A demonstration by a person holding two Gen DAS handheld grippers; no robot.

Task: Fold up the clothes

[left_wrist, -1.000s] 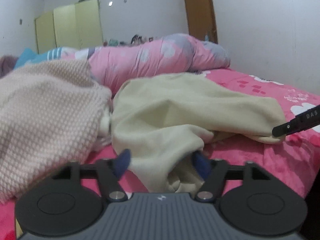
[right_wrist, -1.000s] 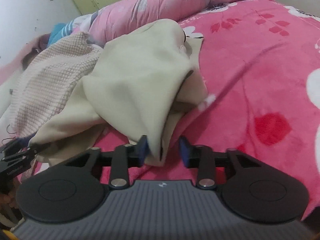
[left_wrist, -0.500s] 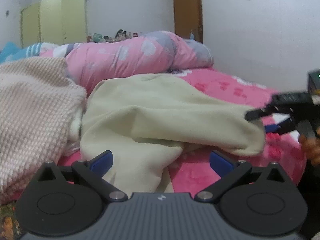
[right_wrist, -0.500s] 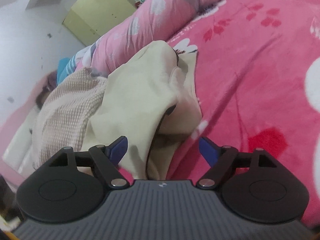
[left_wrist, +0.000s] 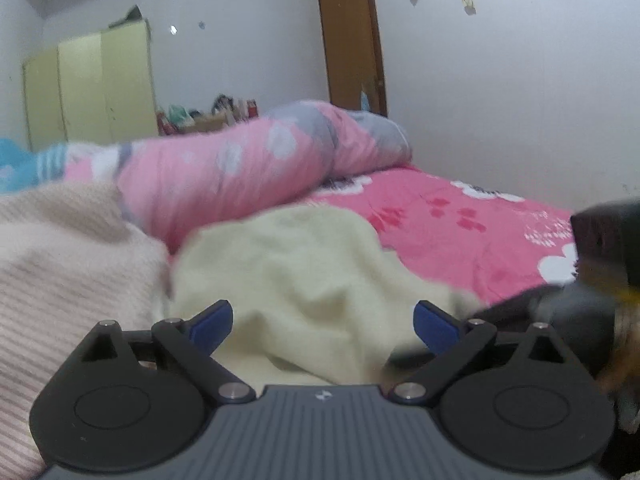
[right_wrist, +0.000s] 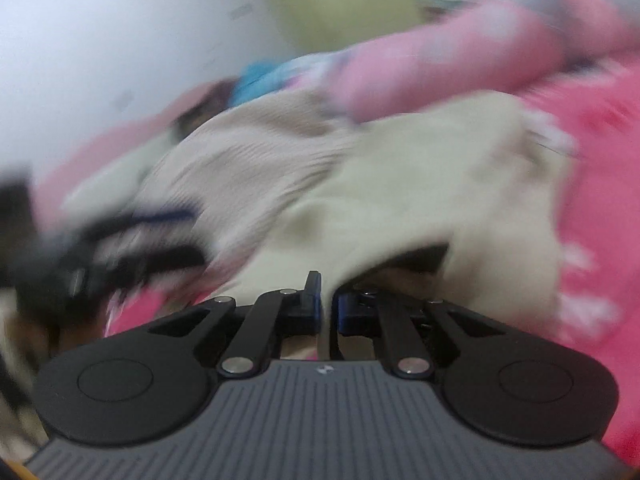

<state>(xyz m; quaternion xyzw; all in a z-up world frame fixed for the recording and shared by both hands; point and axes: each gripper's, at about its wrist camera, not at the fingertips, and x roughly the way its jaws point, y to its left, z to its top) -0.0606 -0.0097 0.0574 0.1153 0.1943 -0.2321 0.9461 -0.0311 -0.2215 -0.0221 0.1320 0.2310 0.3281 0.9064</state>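
A cream garment (left_wrist: pixel 304 264) lies crumpled on the pink bed, and a pale pink knit sweater (left_wrist: pixel 60 264) is piled at its left. My left gripper (left_wrist: pixel 324 324) hovers just above the cream cloth; its jaws stand wide, are closing, and press on nothing. In the blurred right wrist view my right gripper (right_wrist: pixel 329 304) is shut on a fold of the cream garment (right_wrist: pixel 420 184), whose edge runs down between the pads. The knit sweater (right_wrist: pixel 248 160) lies behind it. The right gripper (left_wrist: pixel 560 312) shows as a dark blur at the garment's right end.
A flowered pink blanket (left_wrist: pixel 460 232) covers the bed, and a rolled pink quilt (left_wrist: pixel 240 168) lies across its far side. A yellow-green wardrobe (left_wrist: pixel 88 88) and a brown door (left_wrist: pixel 352 40) stand at the back walls. The left gripper (right_wrist: pixel 120 240) smears across the right wrist view's left.
The left gripper let go of the cream cloth, opened wide and rose. The right gripper opened, swung across toward the left gripper and shut on the garment's edge.
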